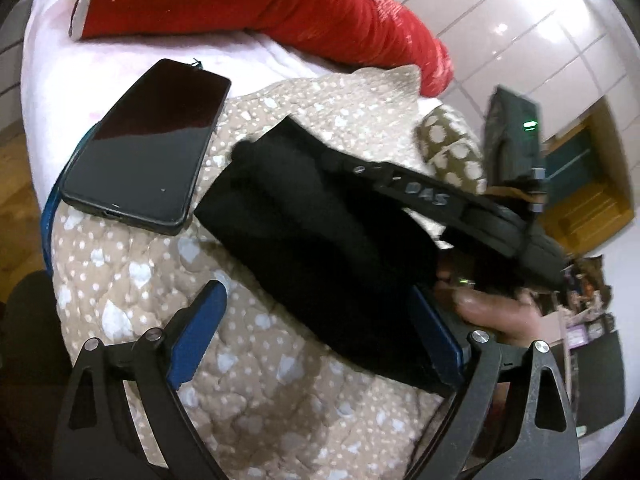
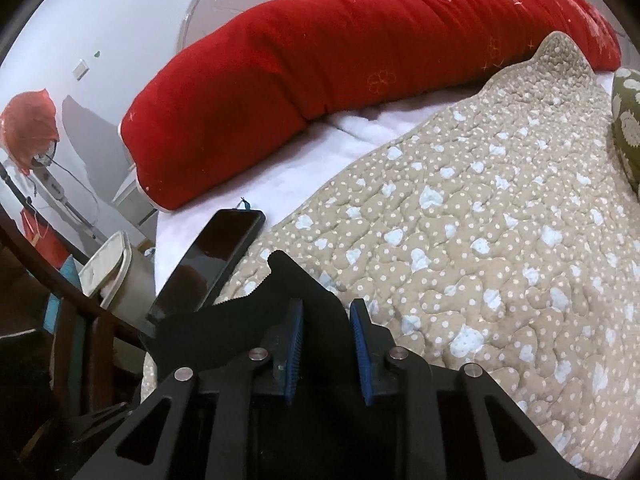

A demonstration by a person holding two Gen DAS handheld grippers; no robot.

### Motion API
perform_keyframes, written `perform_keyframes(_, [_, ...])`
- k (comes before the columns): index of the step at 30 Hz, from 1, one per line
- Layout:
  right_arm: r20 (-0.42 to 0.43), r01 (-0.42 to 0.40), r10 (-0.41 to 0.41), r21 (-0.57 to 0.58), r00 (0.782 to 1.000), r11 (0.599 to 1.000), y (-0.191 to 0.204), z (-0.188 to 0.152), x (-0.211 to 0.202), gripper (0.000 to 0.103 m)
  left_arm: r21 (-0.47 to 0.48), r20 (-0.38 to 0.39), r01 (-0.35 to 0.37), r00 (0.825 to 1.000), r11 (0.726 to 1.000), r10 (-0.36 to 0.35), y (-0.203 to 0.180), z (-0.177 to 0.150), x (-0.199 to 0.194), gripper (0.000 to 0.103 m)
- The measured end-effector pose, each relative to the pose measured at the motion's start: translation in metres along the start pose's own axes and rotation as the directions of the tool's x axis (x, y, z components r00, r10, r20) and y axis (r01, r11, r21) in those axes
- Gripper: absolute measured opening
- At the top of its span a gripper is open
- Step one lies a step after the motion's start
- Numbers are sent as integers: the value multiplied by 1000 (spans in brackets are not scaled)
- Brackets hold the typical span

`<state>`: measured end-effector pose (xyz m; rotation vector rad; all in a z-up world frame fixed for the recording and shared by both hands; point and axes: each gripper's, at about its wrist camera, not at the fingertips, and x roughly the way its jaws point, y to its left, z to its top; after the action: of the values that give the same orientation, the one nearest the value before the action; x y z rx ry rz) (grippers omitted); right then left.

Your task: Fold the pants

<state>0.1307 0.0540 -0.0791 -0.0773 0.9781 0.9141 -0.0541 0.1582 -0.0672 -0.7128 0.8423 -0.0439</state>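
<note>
Your right hand-held gripper (image 2: 326,322) pinches the black pants (image 1: 320,248) against the quilt (image 2: 480,220) while your left hand-held gripper (image 1: 320,328) gapes wide, straddling the fabric to smooth it.

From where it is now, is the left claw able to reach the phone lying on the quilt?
Probably yes. The left claw stands open, and the phone lies ahead to its left on the quilt uncovered; the black pants lie beside it, not over it.

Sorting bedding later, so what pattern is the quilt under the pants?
Tan quilt with small white dots and pale blue heart-like patches; the right wrist view shows it best.
</note>
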Motion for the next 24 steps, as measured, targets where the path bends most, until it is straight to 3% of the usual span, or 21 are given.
perform_keyframes(3, [2, -8, 7, 21, 1000, 1000, -1, 0, 3, 22, -1, -18, 14, 1000, 1000, -14, -2, 0, 6, 96])
perform_keyframes(9, [14, -25, 25, 42, 1000, 999, -2, 2, 1, 19, 28, 16, -36, 999, 999, 35, -13, 1, 16, 96])
perform_keyframes(10, [26, -33, 32, 48, 999, 998, -2, 1, -1, 18, 38, 21, -37, 999, 999, 36, -15, 1, 17, 86])
perform_keyframes(11, [41, -42, 40, 53, 998, 998, -2, 1, -7, 16, 60, 19, -38, 999, 997, 37, -18, 2, 17, 60])
perform_keyframes(13, [82, -52, 48, 53, 995, 997, 0, 0, -22, 13, 108, -3, -42, 999, 993, 43, -26, 4, 18, 38])
perform_keyframes(16, [168, -51, 42, 50, 985, 997, 0, -2, -61, 12, 206, 33, -25, 999, 978, 18, -49, 3, 8, 28])
perform_keyframes(20, [315, -53, 27, 74, 949, 996, -10, -16, -133, 12, 434, 112, 10, 992, 901, -65, -105, -16, -15, 28])
perform_keyframes(24, [393, -9, -60, 171, 918, 985, -35, -56, -192, 12, 599, 37, 94, 989, 795, -144, -147, -43, 0, 28])
